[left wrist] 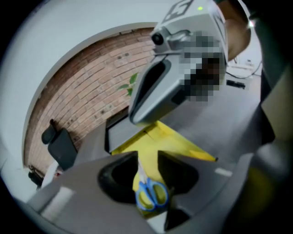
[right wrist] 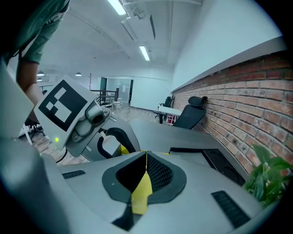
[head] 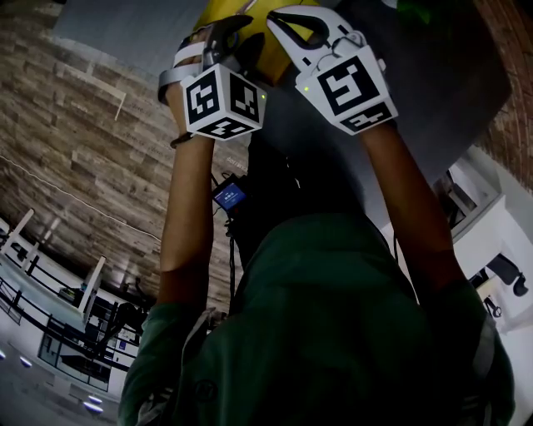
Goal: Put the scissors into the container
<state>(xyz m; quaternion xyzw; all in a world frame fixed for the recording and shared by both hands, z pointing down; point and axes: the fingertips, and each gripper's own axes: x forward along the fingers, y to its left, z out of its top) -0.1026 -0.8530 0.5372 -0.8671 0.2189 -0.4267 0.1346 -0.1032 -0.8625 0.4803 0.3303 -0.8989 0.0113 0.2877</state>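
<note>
A pair of scissors [left wrist: 152, 194] with blue handles lies on the yellow container [left wrist: 176, 141], seen through the gap of my left gripper [left wrist: 147, 155]. Its jaws stand apart and neither pad presses on the scissors. My right gripper [right wrist: 146, 153] is shut on a thin yellow edge of the container [right wrist: 143, 194] and holds it up. The left gripper view has the right gripper [left wrist: 139, 119] above the container, pinching its far edge. In the head view both grippers, left [head: 229, 29] and right [head: 287, 25], reach up to the container [head: 266, 50] at the top.
The container rests on a grey table [left wrist: 219, 128] next to a dark rectangular recess [left wrist: 121, 130]. A brick wall [left wrist: 91, 87] runs behind, with a black chair [left wrist: 59, 144] by it. A green plant [right wrist: 265, 178] stands near the wall at the right.
</note>
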